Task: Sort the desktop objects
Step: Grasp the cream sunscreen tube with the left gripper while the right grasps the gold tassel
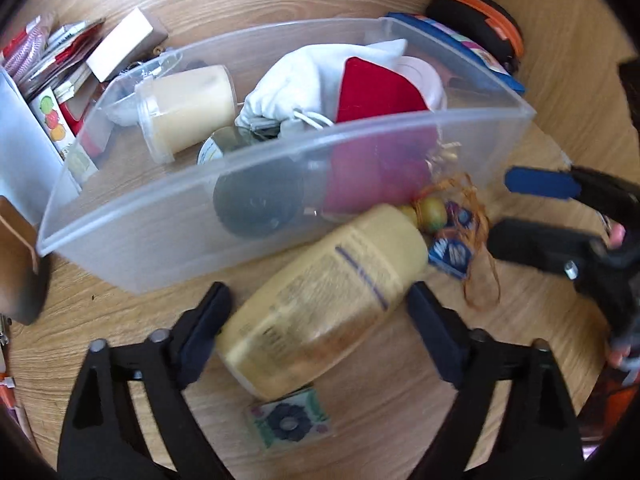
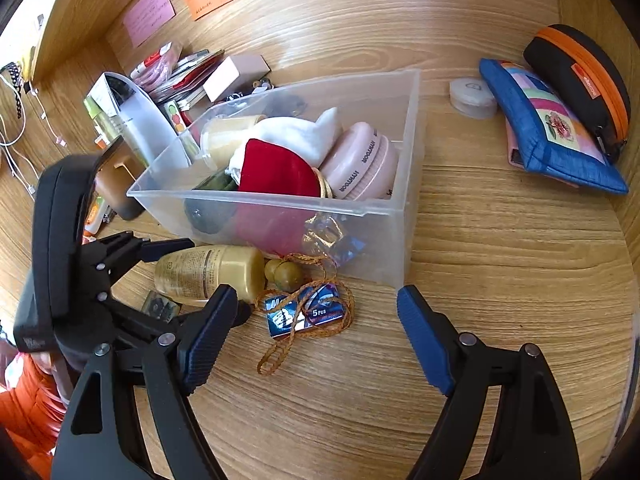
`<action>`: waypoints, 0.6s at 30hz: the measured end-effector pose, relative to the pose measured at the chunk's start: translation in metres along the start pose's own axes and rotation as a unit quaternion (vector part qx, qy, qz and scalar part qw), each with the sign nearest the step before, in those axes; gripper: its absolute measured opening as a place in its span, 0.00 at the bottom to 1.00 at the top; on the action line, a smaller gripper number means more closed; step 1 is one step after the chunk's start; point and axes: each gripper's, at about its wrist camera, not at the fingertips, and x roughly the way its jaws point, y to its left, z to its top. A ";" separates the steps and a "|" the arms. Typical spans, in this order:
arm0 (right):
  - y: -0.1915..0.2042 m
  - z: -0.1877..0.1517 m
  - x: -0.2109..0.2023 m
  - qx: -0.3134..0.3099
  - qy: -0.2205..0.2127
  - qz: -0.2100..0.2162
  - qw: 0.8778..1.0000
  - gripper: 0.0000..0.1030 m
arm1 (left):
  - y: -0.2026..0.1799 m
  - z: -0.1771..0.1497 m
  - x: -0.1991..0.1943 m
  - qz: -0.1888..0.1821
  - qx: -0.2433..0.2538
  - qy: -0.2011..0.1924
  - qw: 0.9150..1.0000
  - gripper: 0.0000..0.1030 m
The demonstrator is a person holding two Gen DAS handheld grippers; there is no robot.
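Observation:
A yellow lotion bottle [image 1: 328,300] lies on the desk in front of a clear plastic bin [image 1: 168,248]. My left gripper [image 1: 316,332] is open with its fingers on either side of the bottle; I cannot tell if the pads touch it. The bottle also shows in the right wrist view [image 2: 208,274], between the left gripper's fingers [image 2: 168,246]. My right gripper [image 2: 316,332] is open and empty above the bare desk, near a blue "5 pcs" packet [image 2: 306,312] tangled in an orange cord [image 2: 280,344]. The bin [image 2: 400,208] holds a red pouch [image 2: 276,172], white cloth, a pink case and a cream jar.
A small green card [image 1: 288,422] lies under the bottle's base. A blue patchwork pouch [image 2: 552,128], a black-and-orange case [image 2: 580,76] and a small white case [image 2: 472,96] lie at the far right. Boxes, packets and cables crowd the far left.

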 end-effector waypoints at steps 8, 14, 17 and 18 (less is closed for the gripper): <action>0.018 0.002 0.013 -0.021 0.013 0.000 1.000 0.77 | 0.011 -0.023 -0.029 -0.039 0.008 -0.017 0.999 0.48; 0.028 0.006 0.024 -0.036 0.027 -0.007 0.999 0.61 | 0.011 -0.033 -0.041 -0.046 0.027 -0.013 0.998 0.41; 0.030 0.008 0.030 -0.042 0.034 -0.011 0.998 0.48 | 0.015 -0.032 -0.040 -0.051 0.033 -0.011 0.998 0.41; 0.031 0.008 0.032 -0.044 0.035 -0.011 0.998 0.47 | 0.014 -0.031 -0.038 -0.051 0.037 -0.009 0.998 0.41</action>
